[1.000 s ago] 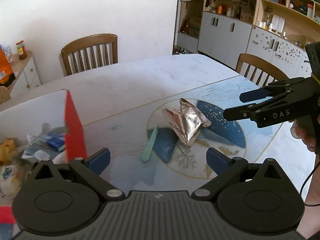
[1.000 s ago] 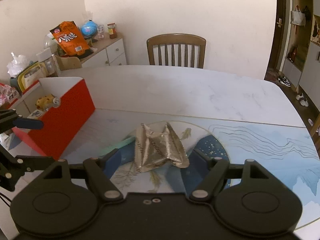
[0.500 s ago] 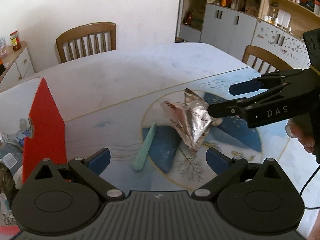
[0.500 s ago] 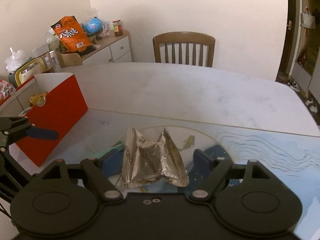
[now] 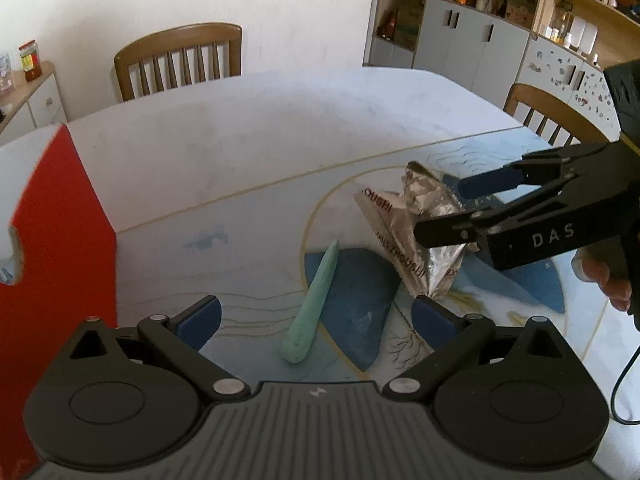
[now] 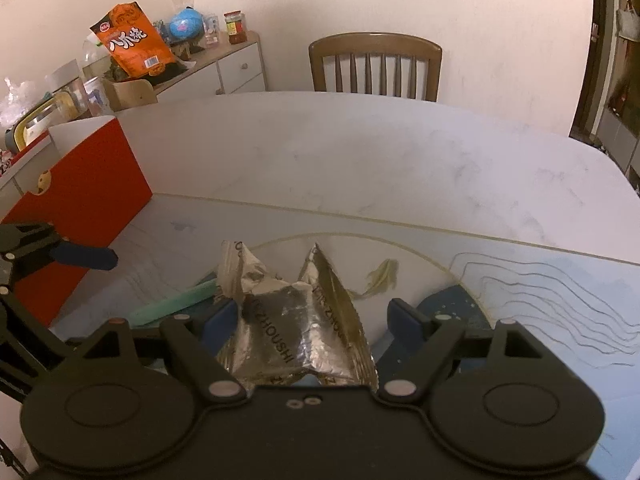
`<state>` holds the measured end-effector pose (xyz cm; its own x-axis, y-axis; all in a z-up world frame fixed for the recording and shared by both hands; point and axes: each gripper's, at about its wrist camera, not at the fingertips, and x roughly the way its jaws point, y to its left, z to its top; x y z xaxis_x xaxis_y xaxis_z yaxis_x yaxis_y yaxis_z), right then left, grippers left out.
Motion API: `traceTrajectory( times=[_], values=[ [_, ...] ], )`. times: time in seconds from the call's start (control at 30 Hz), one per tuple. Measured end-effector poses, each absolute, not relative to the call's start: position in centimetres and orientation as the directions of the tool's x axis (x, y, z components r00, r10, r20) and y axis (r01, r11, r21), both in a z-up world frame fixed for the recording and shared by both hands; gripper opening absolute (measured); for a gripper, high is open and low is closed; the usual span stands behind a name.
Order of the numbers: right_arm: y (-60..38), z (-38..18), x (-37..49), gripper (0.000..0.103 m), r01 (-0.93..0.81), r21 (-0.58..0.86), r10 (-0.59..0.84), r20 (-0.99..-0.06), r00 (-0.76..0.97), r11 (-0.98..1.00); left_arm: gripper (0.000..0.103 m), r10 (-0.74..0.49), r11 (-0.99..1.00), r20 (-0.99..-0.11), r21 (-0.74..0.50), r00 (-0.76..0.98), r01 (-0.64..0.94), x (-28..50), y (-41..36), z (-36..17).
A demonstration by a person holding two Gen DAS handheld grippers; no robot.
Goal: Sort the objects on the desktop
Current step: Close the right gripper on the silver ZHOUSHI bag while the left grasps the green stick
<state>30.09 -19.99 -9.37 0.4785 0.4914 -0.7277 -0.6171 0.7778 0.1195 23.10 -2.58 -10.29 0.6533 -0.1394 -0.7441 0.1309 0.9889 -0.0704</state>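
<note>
Two grippers work over one table (image 5: 248, 152). The right gripper (image 6: 310, 318) has its jaws spread wide, one finger on each side of a single crumpled silver foil packet (image 6: 288, 320), which sits between the blue pads on the round blue-and-gold pattern of the table mat. Whether either pad touches the foil I cannot tell; from the left wrist view the right gripper (image 5: 456, 208) reaches in from the right with its fingers parted around the foil packet (image 5: 416, 240).

The left gripper (image 5: 316, 318) is released too — its two blue-padded fingers stand well apart with nothing between them except a view of one pale green stick (image 5: 314, 304), which lies flat on the mat just left of the packet. In the right wrist view the green stick (image 6: 176, 304) shows partly behind the left finger.

One red box (image 5: 56, 240) with white inner walls stands at the table's left edge. Two wooden chairs are visible — one (image 5: 180, 60) at the far side, one (image 5: 552, 112) at the right.
</note>
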Motion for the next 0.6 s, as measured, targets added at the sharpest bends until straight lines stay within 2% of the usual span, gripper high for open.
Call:
traceTrajectory(
  times=[0.13,0.27,0.33,0.43,0.5,0.6],
  values=[
    [-19.5,-9.7,30.3,0.082,-0.636,0.126,0.506,-0.730,0.460,0.761,0.100,-0.136,0.990,-0.751,-0.071,0.646,0.126,23.5,-2.3,-11.1],
    [-19.1,-10.0,30.4,0.082,-0.649,0.134,0.515,-0.734,0.443,0.749,0.088,-0.146,0.989,-0.760,-0.087,0.633,0.123,23.7,-2.1,-11.7],
    [-19.0,-10.2,30.4,0.082,-0.654,0.135,0.517,-0.736,0.437,0.745,0.086,-0.143,0.989,-0.757,-0.079,0.638,0.129,23.7,-2.1,-11.7],
    [-18.9,-10.4,30.4,0.082,-0.655,0.139,0.518,-0.739,0.430,0.742,0.072,-0.133,0.990,-0.749,-0.064,0.649,0.129,23.5,-2.1,-11.7],
    [-18.9,-10.5,30.4,0.082,-0.656,0.139,0.518,-0.740,0.428,0.741,0.056,-0.117,0.991,-0.747,-0.043,0.654,0.127,23.6,-2.3,-11.6],
    [-18.9,-10.6,30.3,0.080,-0.658,0.128,0.514,-0.739,0.435,0.742,0.040,-0.081,0.991,-0.748,0.012,0.659,0.136,23.5,-2.8,-11.6]
  ],
)
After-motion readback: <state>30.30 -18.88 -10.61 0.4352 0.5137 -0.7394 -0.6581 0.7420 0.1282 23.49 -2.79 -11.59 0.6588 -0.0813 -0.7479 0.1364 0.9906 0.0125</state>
